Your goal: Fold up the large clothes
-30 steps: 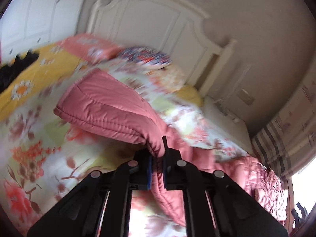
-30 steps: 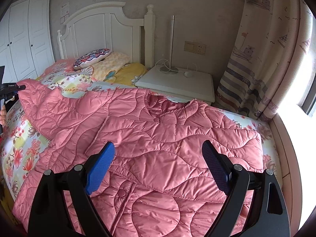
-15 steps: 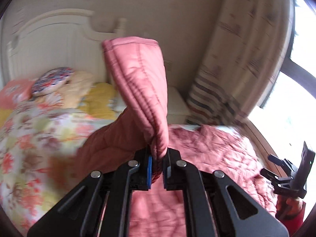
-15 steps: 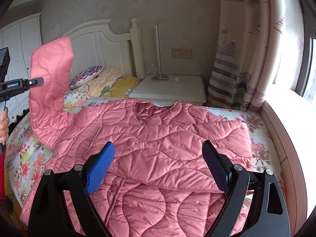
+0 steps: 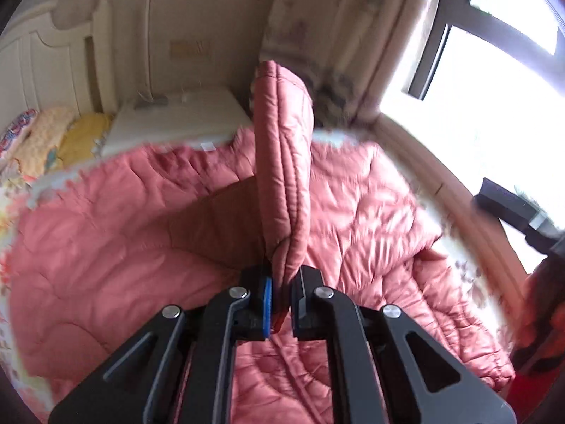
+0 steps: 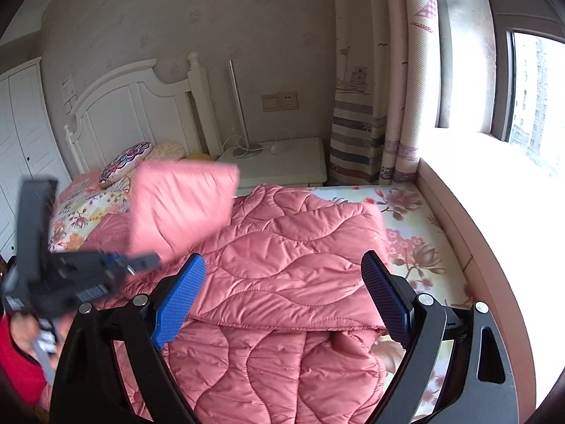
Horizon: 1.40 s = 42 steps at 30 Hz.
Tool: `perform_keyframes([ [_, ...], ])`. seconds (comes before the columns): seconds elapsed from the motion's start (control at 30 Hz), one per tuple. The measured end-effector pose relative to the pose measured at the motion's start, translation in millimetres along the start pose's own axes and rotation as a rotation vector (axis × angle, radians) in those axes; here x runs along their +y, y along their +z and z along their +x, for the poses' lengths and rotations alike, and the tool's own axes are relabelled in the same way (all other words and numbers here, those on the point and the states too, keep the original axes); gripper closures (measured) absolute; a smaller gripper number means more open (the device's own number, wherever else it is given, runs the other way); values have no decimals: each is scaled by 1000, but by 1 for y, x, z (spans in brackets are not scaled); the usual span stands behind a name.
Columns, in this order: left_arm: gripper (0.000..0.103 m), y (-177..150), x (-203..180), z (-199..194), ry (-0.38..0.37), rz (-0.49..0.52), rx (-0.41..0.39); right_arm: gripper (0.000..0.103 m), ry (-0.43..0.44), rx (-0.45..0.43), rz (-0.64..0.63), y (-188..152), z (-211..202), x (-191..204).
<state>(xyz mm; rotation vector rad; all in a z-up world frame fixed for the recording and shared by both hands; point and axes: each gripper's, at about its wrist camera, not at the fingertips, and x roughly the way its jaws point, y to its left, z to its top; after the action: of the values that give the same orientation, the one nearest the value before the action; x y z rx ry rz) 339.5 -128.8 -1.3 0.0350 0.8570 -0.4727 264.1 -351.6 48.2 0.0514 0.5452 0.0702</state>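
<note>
Nearest the left wrist camera, the left gripper (image 5: 281, 298) is clenched on the cuff end of a sleeve (image 5: 284, 162) of the pink quilted jacket (image 6: 282, 265), its 2 fingers pressed in from either side so the sleeve stands up between them and rises in front of the lens. In the right wrist view the same sleeve (image 6: 183, 208) hangs lifted over the left part of the jacket, with the left gripper (image 6: 137, 263) blurred just below it. The right gripper (image 6: 282, 300) is spread wide with nothing between its 2 blue pads (image 6: 178, 296), hovering above the jacket's middle, where a folded layer lies across the lower body. The jacket is spread over the bed (image 6: 413, 243), on a floral sheet. Beyond it, at the head of the bed, lie a patterned pillow (image 6: 125, 162) and a yellow one, against a white headboard (image 6: 141, 113). Beside the headboard stands a white nightstand (image 6: 282, 166) carrying a lamp with a thin upright stem. Farther right a patterned curtain (image 6: 370, 106) hangs beside a bright window (image 6: 529, 88).
</note>
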Motion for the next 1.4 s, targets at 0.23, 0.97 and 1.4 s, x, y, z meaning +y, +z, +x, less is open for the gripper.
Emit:
perform_keyframes([
  [0.23, 96, -29, -11, 21, 53, 62, 27, 17, 83, -55, -21, 36, -3, 11],
  [0.97, 78, -50, -6, -51, 70, 61, -49, 15, 71, 386, -206, 70, 116, 67],
  [1.4, 75, -19, -1, -35, 93, 15, -115, 25, -96, 231, -230, 74, 84, 38],
])
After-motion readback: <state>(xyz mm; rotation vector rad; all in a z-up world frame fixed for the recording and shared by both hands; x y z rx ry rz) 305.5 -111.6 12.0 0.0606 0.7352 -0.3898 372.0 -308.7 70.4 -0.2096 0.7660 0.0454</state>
